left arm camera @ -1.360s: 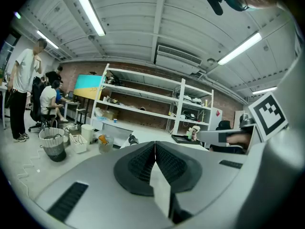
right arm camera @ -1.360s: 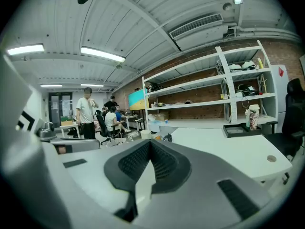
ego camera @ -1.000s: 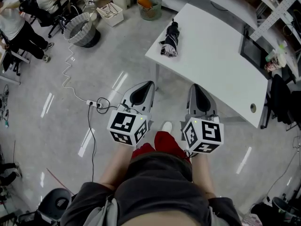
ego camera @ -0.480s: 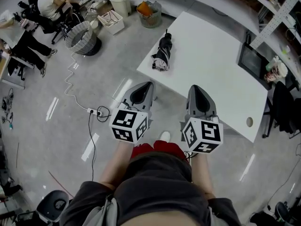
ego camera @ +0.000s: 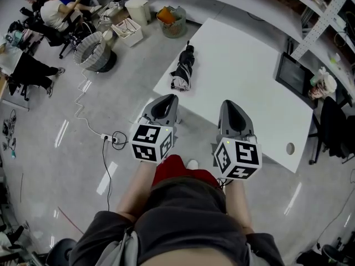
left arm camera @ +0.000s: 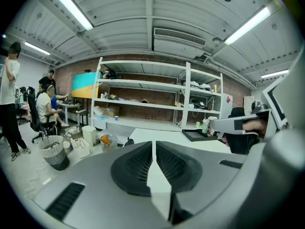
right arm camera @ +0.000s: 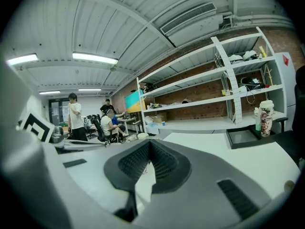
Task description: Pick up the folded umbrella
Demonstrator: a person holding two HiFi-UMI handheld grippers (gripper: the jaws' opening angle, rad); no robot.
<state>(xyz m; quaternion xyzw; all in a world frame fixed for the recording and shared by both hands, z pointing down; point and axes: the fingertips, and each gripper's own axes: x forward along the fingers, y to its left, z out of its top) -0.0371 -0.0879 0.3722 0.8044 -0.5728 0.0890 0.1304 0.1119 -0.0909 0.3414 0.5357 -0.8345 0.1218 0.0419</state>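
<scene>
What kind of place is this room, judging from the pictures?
Probably a lab or workshop office: long metal shelves against a brick wall, people seated at desks in the far corner, and a plain white table on a bare floor.

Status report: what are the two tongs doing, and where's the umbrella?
Left tongs shut, empty. Right tongs shut, empty. Folded black fabric umbrella lies untouched near white table's corner. Path looks clear.

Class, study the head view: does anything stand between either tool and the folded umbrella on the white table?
Nothing visible does. The folded umbrella lies by the corner of the table, ahead of the left tool; only bare floor and tabletop lie between.
</scene>
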